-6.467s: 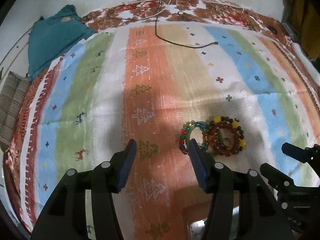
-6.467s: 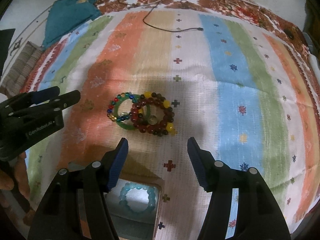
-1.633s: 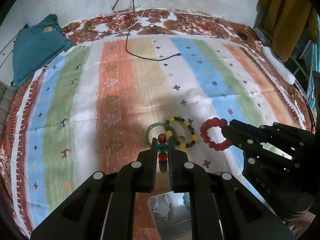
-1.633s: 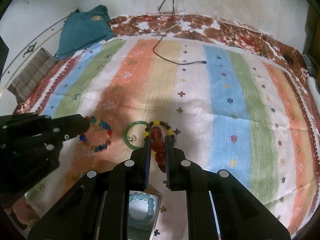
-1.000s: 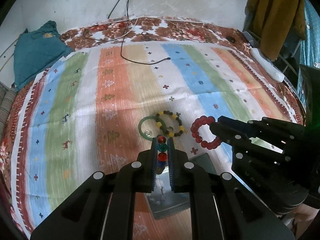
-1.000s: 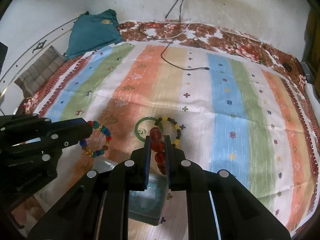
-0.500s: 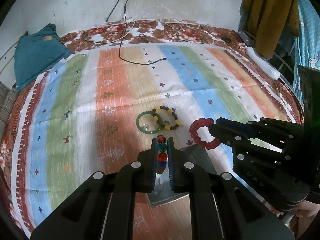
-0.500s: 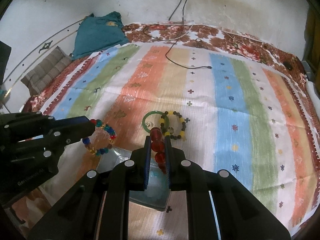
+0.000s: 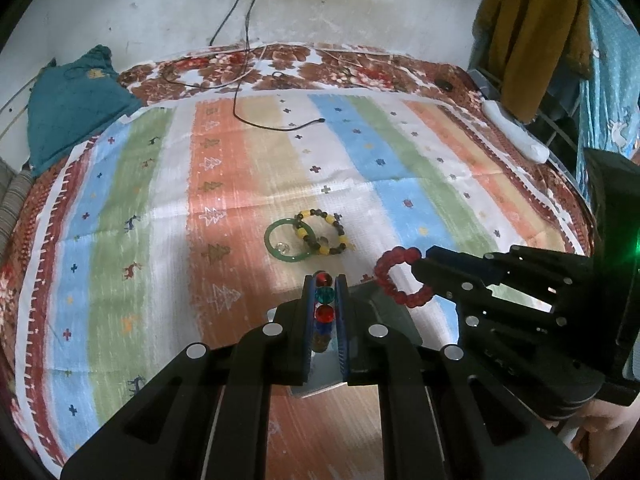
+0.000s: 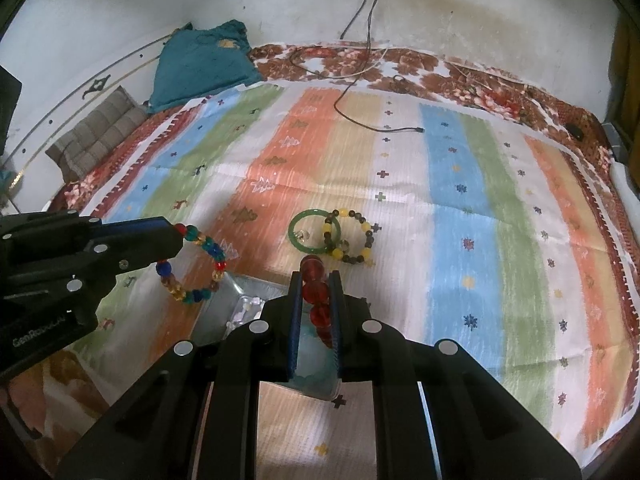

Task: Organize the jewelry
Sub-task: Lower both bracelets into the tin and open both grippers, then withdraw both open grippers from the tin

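Note:
My left gripper [image 9: 324, 280] is shut on a multicoloured bead bracelet [image 9: 323, 308], which hangs as a ring in the right wrist view [image 10: 196, 264]. My right gripper [image 10: 316, 276] is shut on a red bead bracelet [image 10: 317, 300], also seen in the left wrist view [image 9: 400, 282]. Both are held above a clear jewelry box [image 10: 240, 304] with a pale blue bracelet [image 10: 312, 356] inside. A green bangle [image 9: 286, 238] and a yellow-and-dark bead bracelet [image 9: 324, 232] lie overlapping on the striped cloth [image 9: 240, 184].
A black cable [image 9: 276, 120] lies across the far part of the cloth. A teal garment [image 9: 72, 104] sits at the far left, a folded grey cloth [image 10: 100, 128] beside it. A white power strip [image 9: 516, 136] and hanging clothes [image 9: 532, 32] are at the right.
Both grippers closed on their bracelets since the earliest frames, lifted them off the pile and drew back and up. The box now sits under both grippers.

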Tool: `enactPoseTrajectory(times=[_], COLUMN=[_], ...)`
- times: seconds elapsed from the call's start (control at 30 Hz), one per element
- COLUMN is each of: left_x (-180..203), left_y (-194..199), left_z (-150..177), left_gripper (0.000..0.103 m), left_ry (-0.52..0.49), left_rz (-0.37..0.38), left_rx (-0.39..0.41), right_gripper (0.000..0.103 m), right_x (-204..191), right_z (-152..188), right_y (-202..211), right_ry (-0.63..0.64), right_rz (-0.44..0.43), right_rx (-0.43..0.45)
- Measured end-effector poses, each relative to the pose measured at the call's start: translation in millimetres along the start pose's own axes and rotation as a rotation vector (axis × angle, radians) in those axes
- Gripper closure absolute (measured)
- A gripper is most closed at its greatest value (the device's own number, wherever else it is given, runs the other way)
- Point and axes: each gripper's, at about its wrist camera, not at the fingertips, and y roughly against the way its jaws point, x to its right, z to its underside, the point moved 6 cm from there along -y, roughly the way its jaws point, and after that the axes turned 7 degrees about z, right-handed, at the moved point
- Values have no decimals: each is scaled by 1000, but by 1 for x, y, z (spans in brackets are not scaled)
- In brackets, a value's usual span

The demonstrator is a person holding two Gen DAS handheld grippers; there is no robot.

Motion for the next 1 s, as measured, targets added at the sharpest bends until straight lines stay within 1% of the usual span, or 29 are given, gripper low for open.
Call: enactPoseTrajectory(times=[0.1,0.17,0.2,0.27,0.3,0.33,0.37,0.4,0.53,0.67,0.77,0.83,0.9,1.0], left_x=[1,-1,-3,-7,-9,-11,-12,-13,-18,-27,-34,-38,-40,-43], left_y=[0,-1,-1,-1,-1,-1,-2,-2,-4,-10,-17,-22,-24,-29], left_z=[2,3,3,3,2,2,2,2,1,-2,-5,-7,-10,-14], left_gripper=[94,92,87,80,78,77,73,69,63,55,51,46,42,40], left_ry=[1,13,16,21,27,31,33,36,48,63,71,70,72,83], left_rz=[-1,-10,-19,-36,-44,-51,-54,-55,-57,-79,-103,-118,-124,-129], left_rx=[-3,-13,-12,-9,-9,-9,-10,-10,-14,-25,-39,-46,-45,-49], right_gripper=[89,88,88,86,85,77,73,73,72,65,63,62,60,53], right_x=[-2,2,6,11,15,17,20,21,25,29,32,35,38,41], right_z=[1,3,3,1,0,0,0,1,0,-1,-3,-4,-6,-10], right_y=[0,-5,-6,-6,-6,-7,-7,-7,-11,-19,-25,-30,-34,-39], right_ry=[2,-15,-21,-29,-37,-45,-51,-52,-61,-62,-66,-68,-71,-75], right_rz=[-9,4,25,48,45,45,50,55,58,71,75,82,89,86], right_rx=[-2,-23,-29,-27,-30,-35,-37,-40,-58,-79,-96,-113,-121,-126])
